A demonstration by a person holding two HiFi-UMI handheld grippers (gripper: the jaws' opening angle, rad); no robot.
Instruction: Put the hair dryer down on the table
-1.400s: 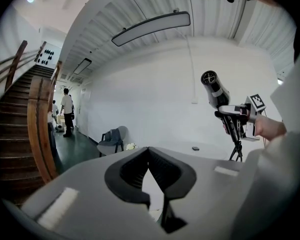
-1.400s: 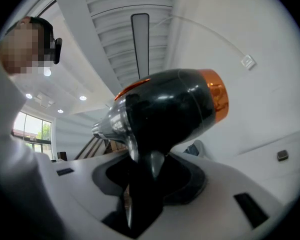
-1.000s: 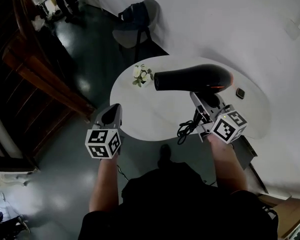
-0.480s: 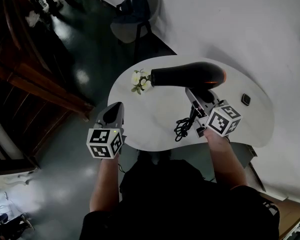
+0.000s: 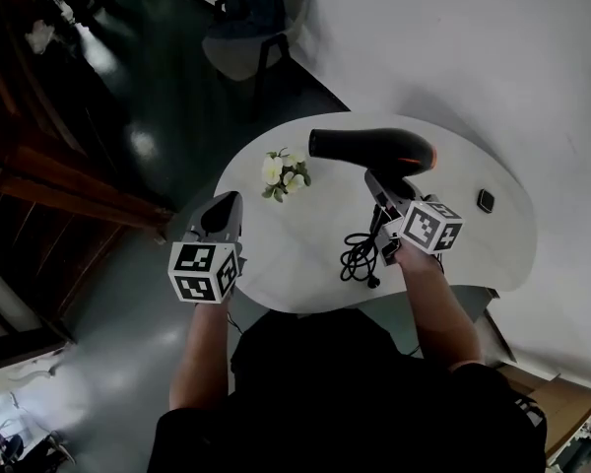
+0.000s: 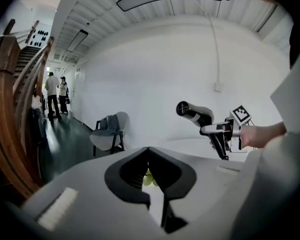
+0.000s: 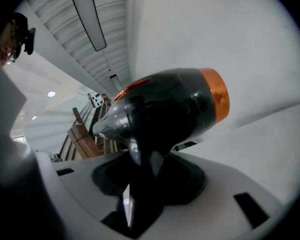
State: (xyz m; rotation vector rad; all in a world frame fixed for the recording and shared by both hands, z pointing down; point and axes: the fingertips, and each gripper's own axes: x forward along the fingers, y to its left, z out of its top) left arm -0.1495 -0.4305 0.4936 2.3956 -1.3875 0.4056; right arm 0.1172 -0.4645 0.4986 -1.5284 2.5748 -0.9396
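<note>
A black hair dryer with an orange rear ring hangs in the air above the round white table, nozzle pointing left. My right gripper is shut on its handle, and the right gripper view fills with the dryer body above the jaws. Its black cord lies coiled on the table below. My left gripper hovers at the table's left edge, jaws together with nothing in them; from the left gripper view the dryer shows at the right.
A small bunch of white flowers lies on the table left of the dryer. A small dark object sits at the table's right. A grey chair stands beyond, wooden stairs at the left, and people down the hall.
The dryer and right gripper have shifted slightly right and nearer over the table. The flowers now show apart from the nozzle. My left gripper has stayed about in place.
</note>
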